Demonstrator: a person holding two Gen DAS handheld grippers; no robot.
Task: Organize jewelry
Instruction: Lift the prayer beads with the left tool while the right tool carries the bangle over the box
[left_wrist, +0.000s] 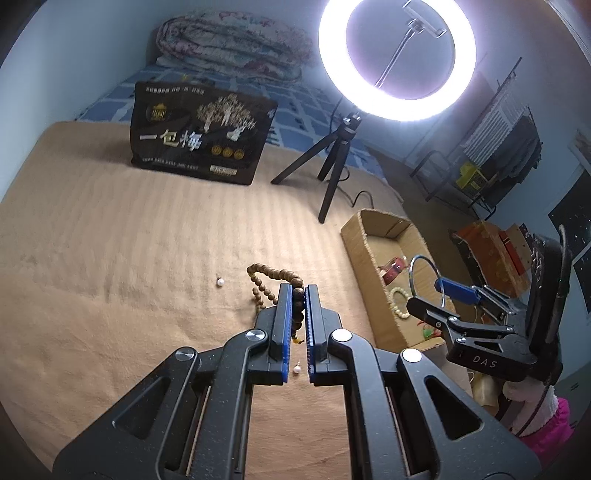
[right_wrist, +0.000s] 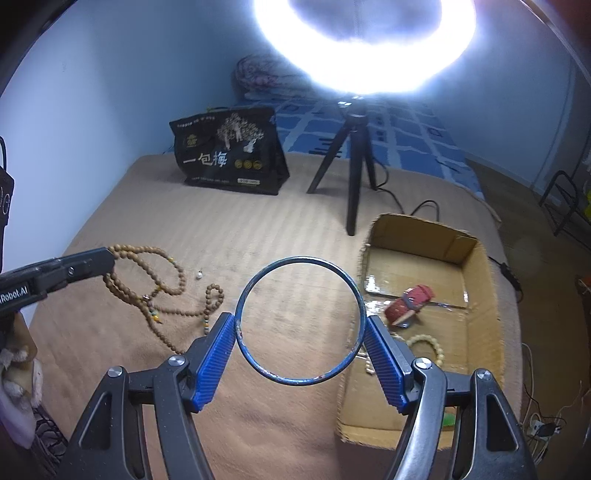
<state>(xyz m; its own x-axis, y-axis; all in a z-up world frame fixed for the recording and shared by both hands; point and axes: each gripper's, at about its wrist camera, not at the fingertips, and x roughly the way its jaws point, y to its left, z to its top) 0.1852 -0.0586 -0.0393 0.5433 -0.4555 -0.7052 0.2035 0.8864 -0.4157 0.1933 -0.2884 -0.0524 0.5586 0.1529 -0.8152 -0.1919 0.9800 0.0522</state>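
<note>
Left claw (left_wrist: 304, 295) clamped on bead necklace (left_wrist: 275, 275); right claw (right_wrist: 300, 325) spread, gripping bangle (right_wrist: 236, 310).

Bed (right_wrist: 258, 424) is carrying everything, with a tan ribbed blanket (left_wrist: 110, 240) covering the near part and a blue checked sheet (right_wrist: 417, 140) showing behind. Sitting on the blanket: black printed bag (right_wrist: 231, 151) at the back, ring-light tripod (right_wrist: 354, 162) beside it, open cardboard box (right_wrist: 484, 295) on the right. Wooden bead strand (right_wrist: 166, 291) is trailing over the blanket on the left, one pearl (right_wrist: 199, 275) lying near it, another (left_wrist: 296, 370) lying closer in.
</note>
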